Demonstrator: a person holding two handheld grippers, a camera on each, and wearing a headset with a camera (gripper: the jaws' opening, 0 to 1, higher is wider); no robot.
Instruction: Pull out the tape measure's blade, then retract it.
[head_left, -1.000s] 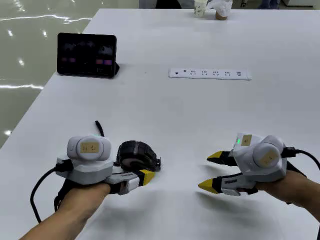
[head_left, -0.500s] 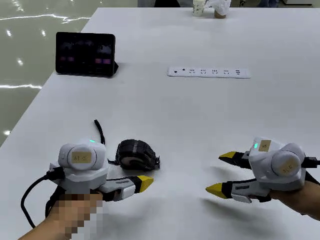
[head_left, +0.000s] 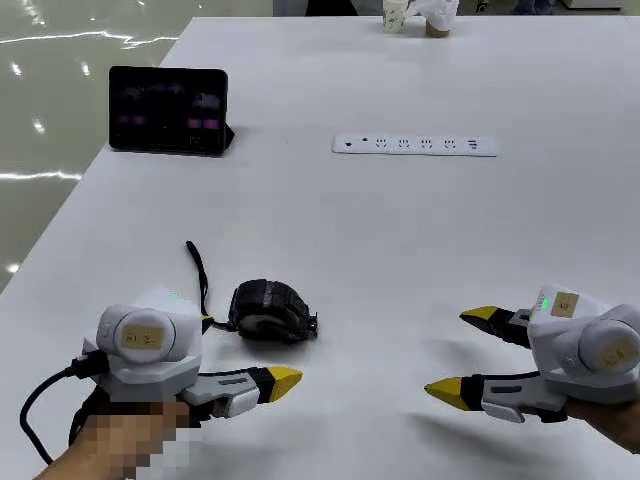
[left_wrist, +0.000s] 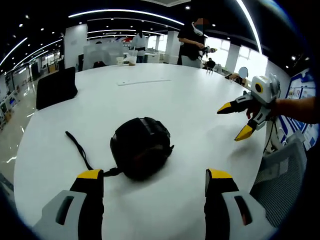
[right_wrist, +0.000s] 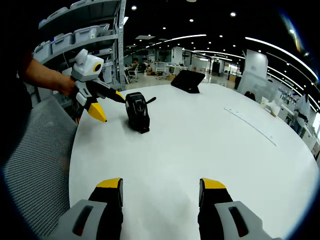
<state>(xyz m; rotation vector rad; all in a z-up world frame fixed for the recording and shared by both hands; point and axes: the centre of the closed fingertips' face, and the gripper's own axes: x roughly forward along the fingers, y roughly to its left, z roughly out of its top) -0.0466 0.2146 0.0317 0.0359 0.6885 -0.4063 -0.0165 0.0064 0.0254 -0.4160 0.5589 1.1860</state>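
The black tape measure (head_left: 270, 310) lies on the white table (head_left: 400, 230) with its blade inside and a black strap (head_left: 197, 275) trailing away behind it. My left gripper (head_left: 245, 352) stands open just short of it, touching nothing. In the left gripper view the tape measure (left_wrist: 141, 147) lies ahead between the yellow tips of my left gripper (left_wrist: 154, 175). My right gripper (head_left: 462, 352) is open over bare table far to the right, holding nothing. The right gripper view has the tape measure (right_wrist: 137, 111) far off, beyond my right gripper (right_wrist: 161, 183) and beside the left gripper (right_wrist: 111, 107).
A dark tablet (head_left: 168, 108) stands propped at the far left near the table's edge. A white power strip (head_left: 415, 145) lies across the middle distance, with paper cups (head_left: 400, 15) at the far edge. A mesh chair (right_wrist: 35, 150) sits off the table's near side.
Both grippers have drawn back toward me and apart. The left one has left the tape measure's side; the right one went right and lower. The tape measure has not moved.
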